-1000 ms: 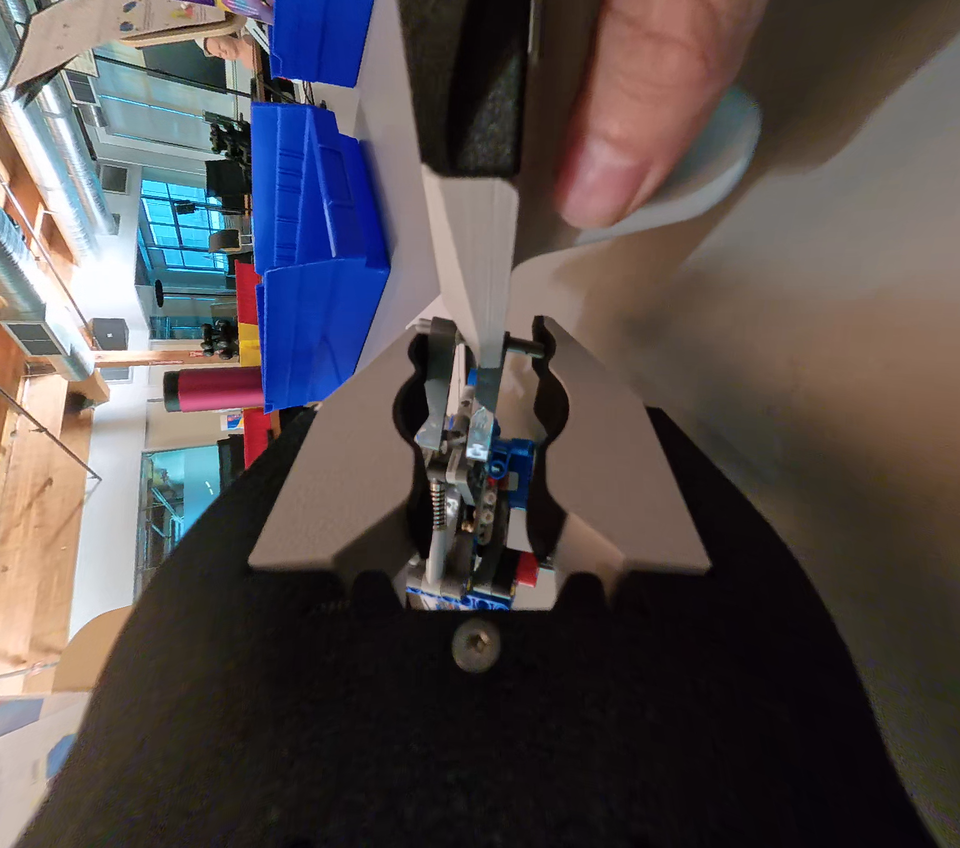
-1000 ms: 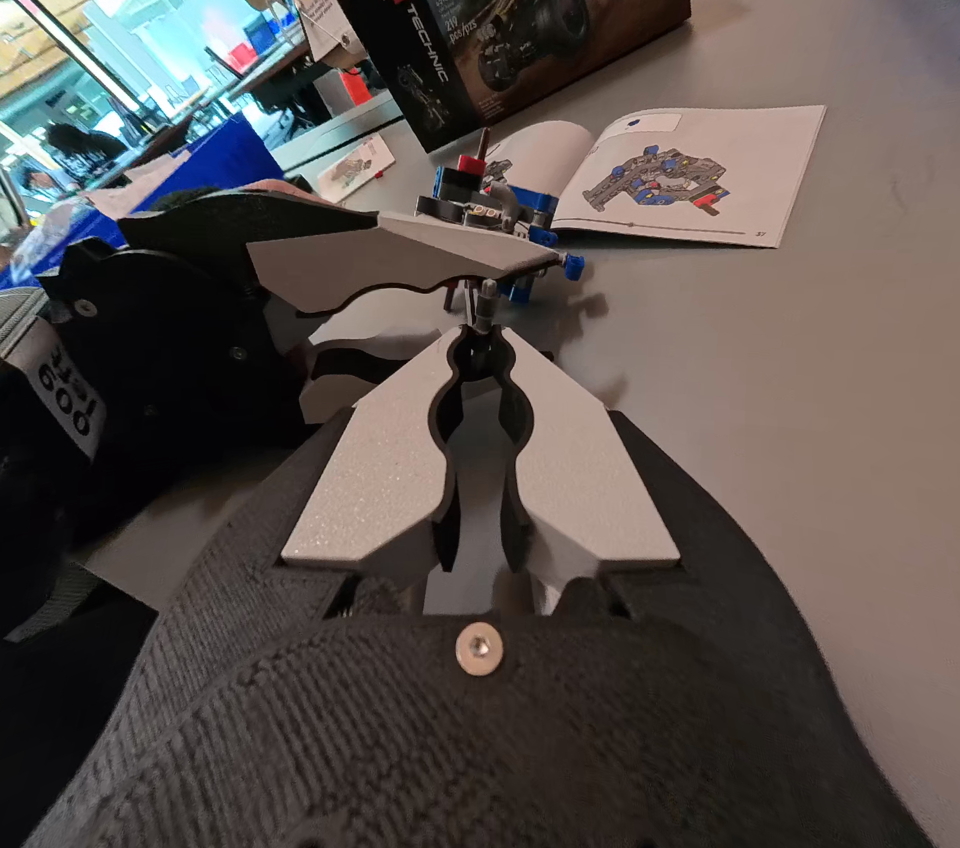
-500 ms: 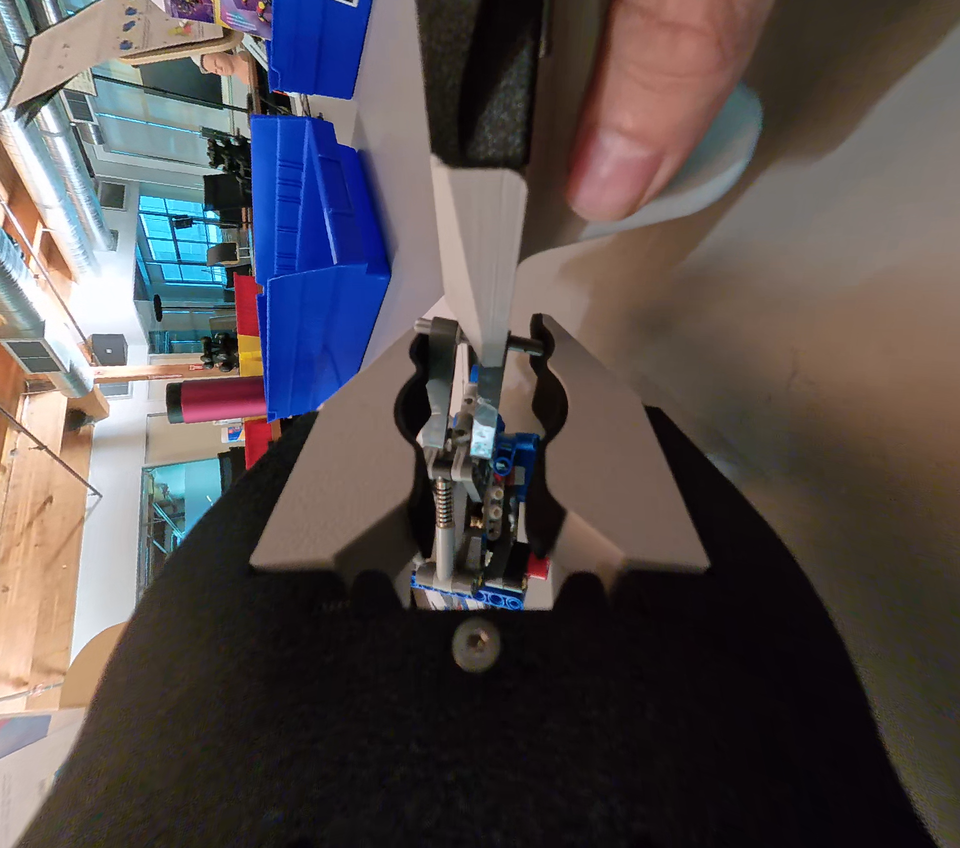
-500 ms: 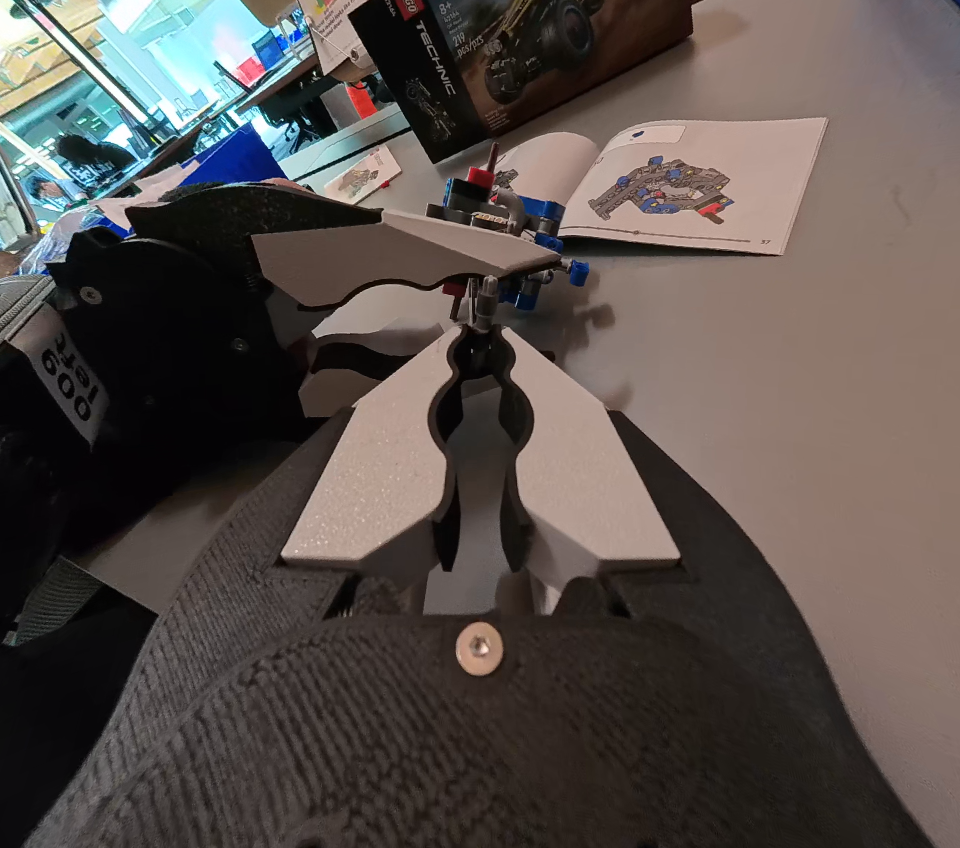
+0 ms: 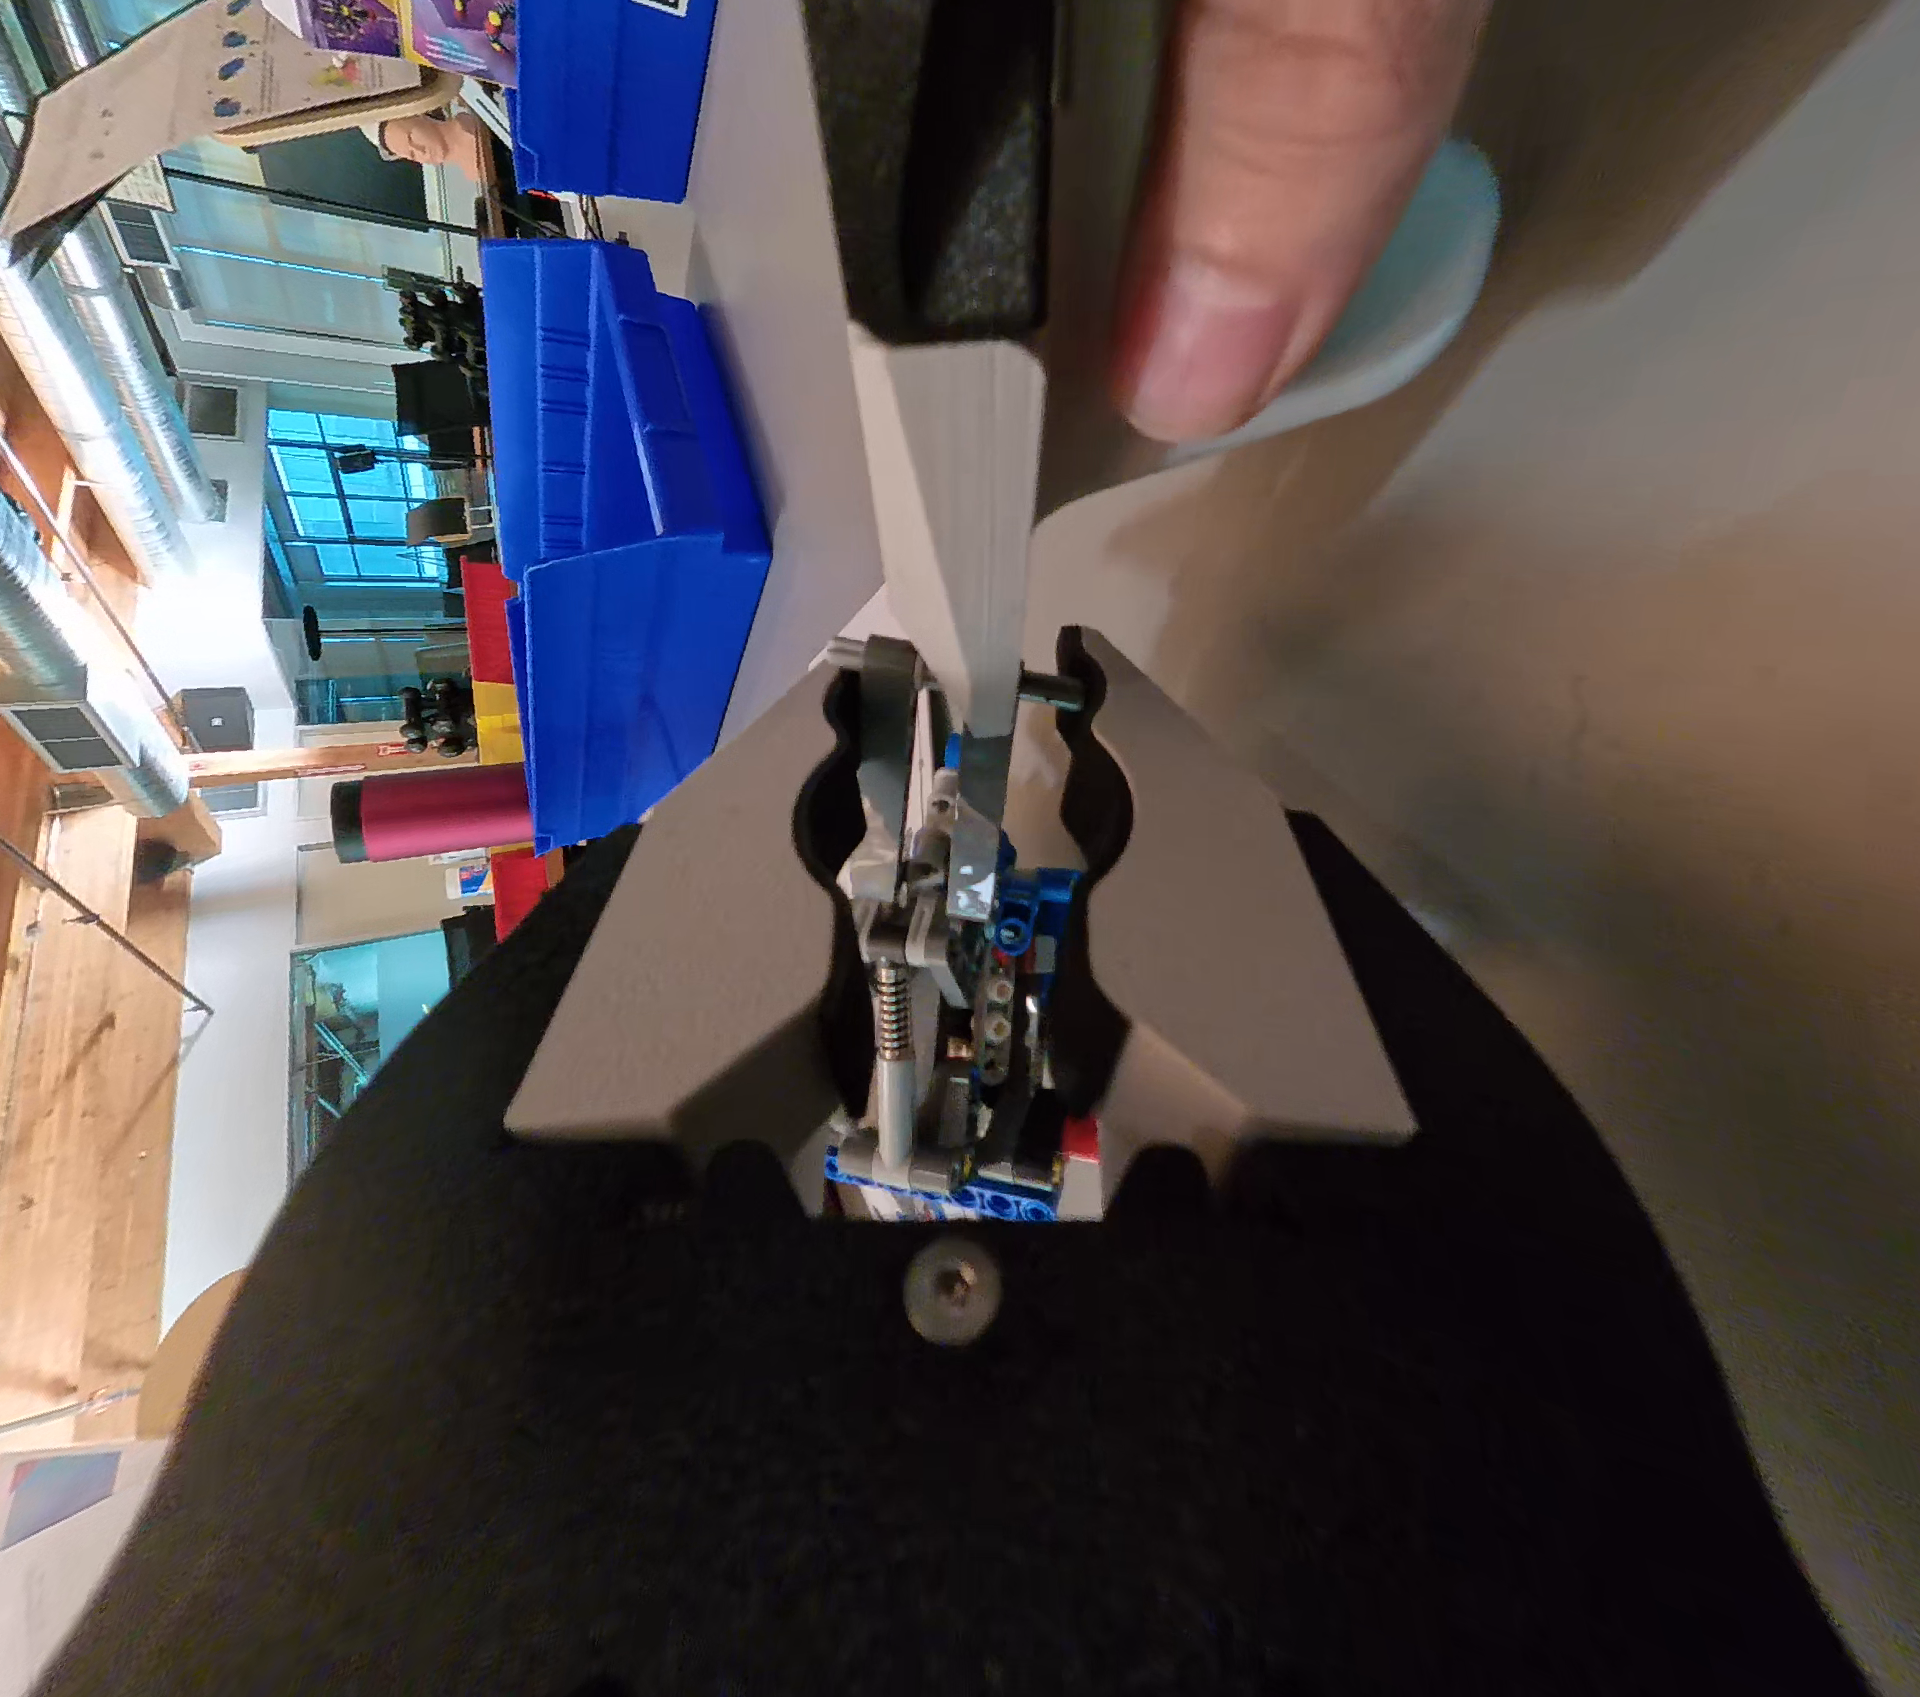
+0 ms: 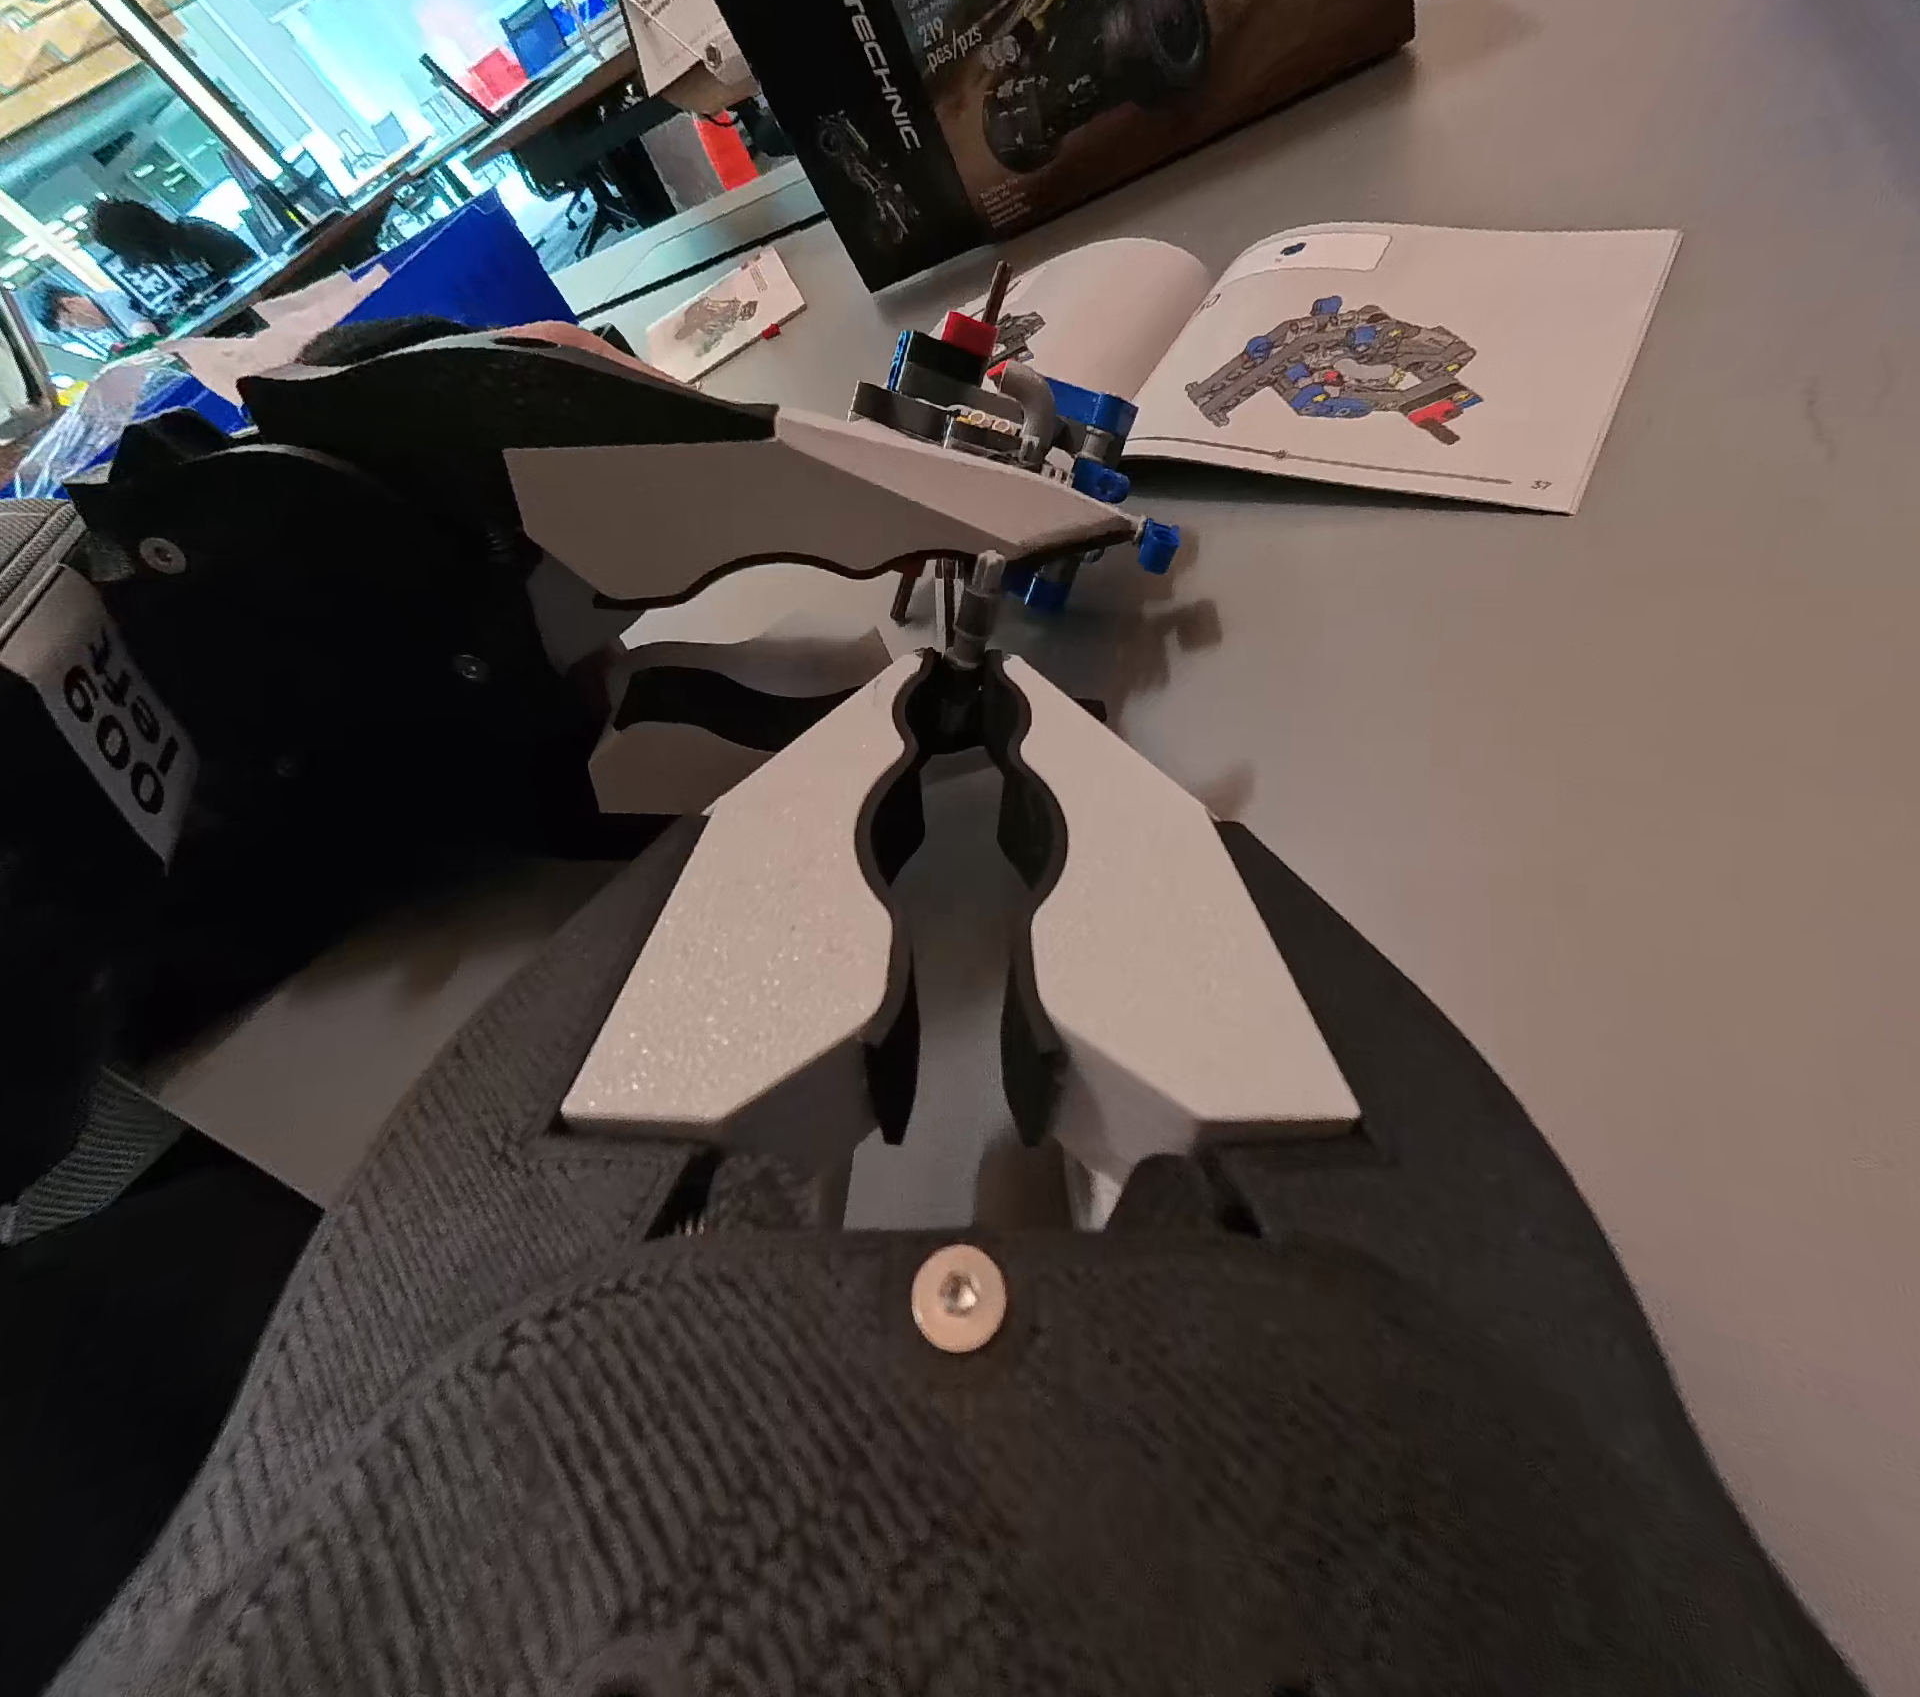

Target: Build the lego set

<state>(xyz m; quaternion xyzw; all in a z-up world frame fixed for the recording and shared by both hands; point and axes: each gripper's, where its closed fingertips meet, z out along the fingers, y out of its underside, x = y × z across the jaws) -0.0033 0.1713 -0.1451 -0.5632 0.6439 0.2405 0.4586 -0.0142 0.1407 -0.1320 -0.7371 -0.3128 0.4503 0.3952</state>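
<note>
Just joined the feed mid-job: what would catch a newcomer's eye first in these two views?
The small blue and grey brick model in the centre, clamped in the left gripper just above the grey table. The right gripper is pinched on a thin grey pin sticking out beneath the model. Behind them lie an open instruction booklet and a dark toy box; blue bins stand out in the left view.

the grey table (image 6: 1558, 816) looked smooth and matt. on it, the booklet (image 6: 1455, 359) was thin paper and the box (image 6: 1091, 37) glossy printed card. the brick model (image 6: 997, 411) beside the booklet was shiny plastic. gripper fingers (image 6: 748, 972) looked grainy matt plastic, with a bright metal screw (image 6: 958, 1300).
</note>
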